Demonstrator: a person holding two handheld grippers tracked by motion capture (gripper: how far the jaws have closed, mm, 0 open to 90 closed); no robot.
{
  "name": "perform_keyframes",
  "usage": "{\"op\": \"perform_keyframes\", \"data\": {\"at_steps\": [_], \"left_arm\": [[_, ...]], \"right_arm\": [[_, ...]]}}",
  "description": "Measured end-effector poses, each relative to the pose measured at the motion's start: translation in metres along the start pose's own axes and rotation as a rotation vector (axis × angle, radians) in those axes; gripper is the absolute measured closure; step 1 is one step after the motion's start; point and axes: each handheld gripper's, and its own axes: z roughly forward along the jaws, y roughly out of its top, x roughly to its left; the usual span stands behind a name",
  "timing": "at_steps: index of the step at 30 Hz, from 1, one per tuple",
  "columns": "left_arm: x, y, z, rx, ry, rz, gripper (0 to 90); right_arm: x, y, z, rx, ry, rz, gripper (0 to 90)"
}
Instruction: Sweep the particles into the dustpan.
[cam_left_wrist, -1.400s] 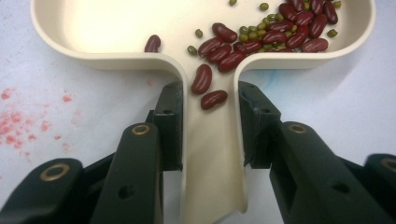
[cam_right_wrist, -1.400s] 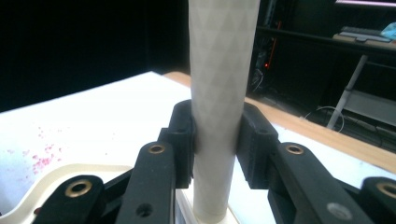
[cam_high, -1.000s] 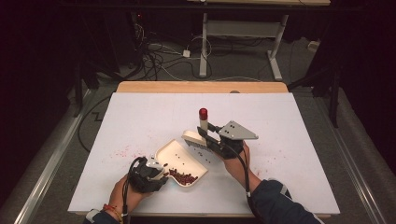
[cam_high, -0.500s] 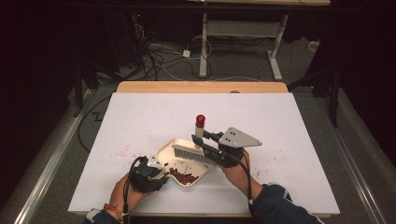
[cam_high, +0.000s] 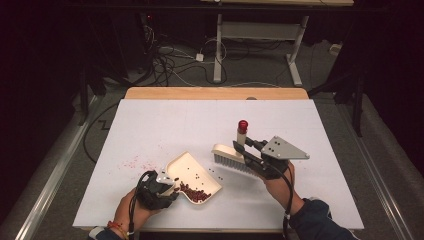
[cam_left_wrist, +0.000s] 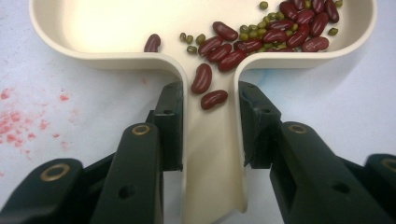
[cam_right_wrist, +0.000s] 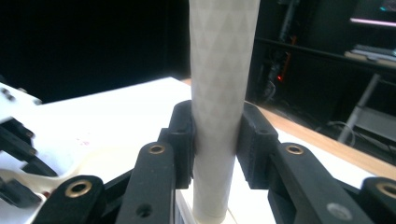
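A dim room, cables snaking over the floor behind, and in the middle a white table (cam_high: 150, 125) lit from above. At its left near side there is a faint scatter of red specks (cam_high: 131, 163) on the surface, stains or crumbs, I cannot tell which.

Just to the right of them, the left gripper (cam_high: 167, 186) is pinching the handle of a cream dustpan (cam_high: 192, 172). Its jaws are clamped on either side of that narrow handle, as the left gripper view makes plain. The pan lies flat on the table with its open mouth turned up and away to the right. A heap of red beans (cam_high: 195, 192) sits at the handle end, with small green beans (cam_left_wrist: 247, 35) mixed in and a couple of red ones slid down into the handle channel.

Between pan and brush, a few stray dark beans (cam_high: 216, 172) lie on the bare table.

Further right, the right gripper (cam_high: 245, 147) is closed tight on the upright handle of a cream hand brush (cam_high: 231, 156), whose red-capped handle stands straight up while the bristled head runs level, its long side angled towards the pan's mouth. The brush hangs beside the pan and clear of it.

To my eye the next sweep turns on this: the strays lie to the brush's left, directly on the line to the pan's open lip, so the brush hand is the nearer one and would draw leftwards.
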Motion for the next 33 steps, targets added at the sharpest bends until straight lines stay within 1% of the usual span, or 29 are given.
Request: {"op": "perform_keyframes", "data": {"at_steps": [3, 4, 5, 7, 9, 10, 11, 15, 17, 20, 23, 28, 31, 33], "left_arm": [[-0.001, 0.001, 0.001, -0.002, -0.008, -0.003, 63.2], [-0.001, 0.001, 0.001, -0.002, -0.007, -0.004, 63.2], [-0.002, 0.002, 0.001, -0.003, -0.009, -0.003, 63.2], [-0.004, 0.003, 0.002, 0.000, -0.008, -0.001, 63.2], [-0.006, 0.004, 0.004, 0.005, -0.008, 0.003, 63.2], [-0.006, 0.005, 0.005, 0.010, -0.005, 0.005, 63.2], [-0.007, 0.006, 0.006, 0.011, -0.001, 0.006, 63.2], [-0.009, 0.009, 0.008, 0.008, 0.000, 0.008, 63.2], [-0.009, 0.009, 0.008, 0.009, 0.000, 0.009, 63.2], [-0.008, 0.009, 0.006, 0.002, -0.004, 0.007, 63.2], [-0.007, 0.009, 0.006, -0.001, -0.006, 0.006, 63.2], [-0.007, 0.008, 0.006, 0.000, -0.009, 0.005, 63.2], [-0.005, 0.006, 0.005, -0.004, -0.011, -0.001, 63.2], [-0.005, 0.005, 0.005, -0.004, -0.011, -0.005, 63.2]], "right_arm": [[-0.004, -0.007, 0.001, 0.025, -0.028, -0.005, 70.2], [-0.004, -0.009, 0.003, 0.035, -0.031, -0.001, 70.2], [-0.002, -0.010, 0.004, 0.043, -0.027, -0.009, 70.2], [0.003, -0.011, 0.007, 0.049, -0.008, -0.017, 70.2], [0.011, -0.010, 0.007, 0.050, 0.007, -0.034, 70.2], [0.019, -0.009, 0.008, 0.048, 0.036, -0.035, 70.3], [0.019, -0.009, 0.008, 0.048, 0.036, -0.035, 70.3], [0.036, -0.009, 0.011, 0.044, 0.076, -0.054, 70.2], [0.042, -0.007, 0.012, 0.040, 0.109, -0.050, 70.2], [0.047, -0.003, 0.011, 0.022, 0.140, -0.052, 70.3], [0.046, -0.001, 0.007, 0.005, 0.148, -0.056, 70.3], [0.033, 0.005, -0.002, -0.025, 0.119, -0.041, 70.2], [0.025, 0.006, -0.007, -0.022, 0.100, -0.032, 70.2], [0.021, 0.005, -0.009, -0.003, 0.086, -0.029, 70.2]]}}
